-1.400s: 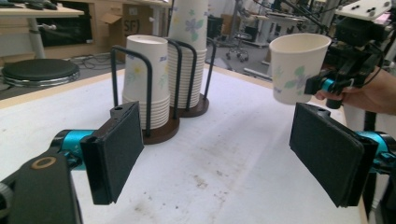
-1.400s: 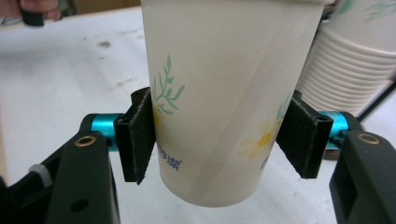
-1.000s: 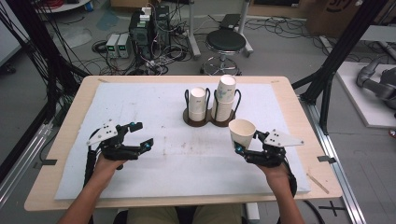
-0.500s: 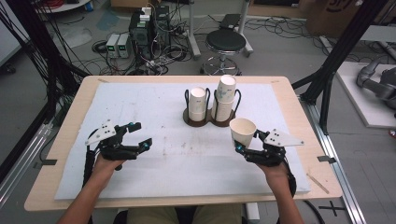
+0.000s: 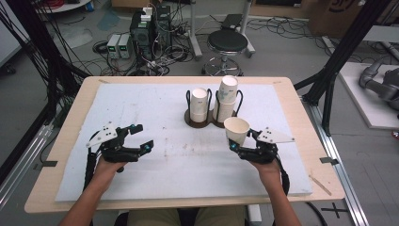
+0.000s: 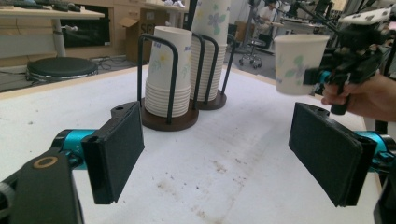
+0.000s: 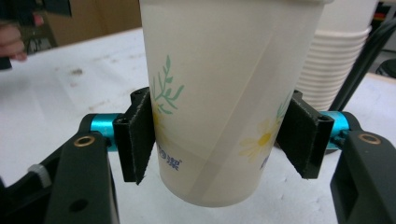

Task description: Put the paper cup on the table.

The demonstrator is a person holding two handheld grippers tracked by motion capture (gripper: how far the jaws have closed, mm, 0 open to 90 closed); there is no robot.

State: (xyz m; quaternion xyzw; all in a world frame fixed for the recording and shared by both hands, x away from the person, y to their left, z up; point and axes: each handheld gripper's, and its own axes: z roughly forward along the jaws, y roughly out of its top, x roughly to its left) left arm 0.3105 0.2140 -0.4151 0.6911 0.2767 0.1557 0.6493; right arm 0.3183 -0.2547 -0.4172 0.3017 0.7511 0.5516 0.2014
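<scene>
Two padded jaws of my right gripper [image 7: 219,140] are pinching a tapered, flower-printed paper cup [image 7: 224,93] upright above the white tabletop [image 5: 155,113]; my left gripper [image 6: 224,154] is hanging wide open, gripping nothing.

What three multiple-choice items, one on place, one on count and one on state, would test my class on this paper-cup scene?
1. Where is the cup holder?
A. at the table's near edge
B. towards the far side of the table, mid-width
C. on the floor

2. How many stacks of cups stand in it?
A. one
B. two
C. four

3. What is the right gripper doing?
A. holding a single paper cup upright
B. lying open on the table
C. gripping the stool

Answers:
1 B, the high view shows it beyond both grippers, near the middle.
2 B, a shorter stack and a taller stack stand side by side.
3 A, the right gripper view shows both pads pressing the cup's sides, rim up.
</scene>
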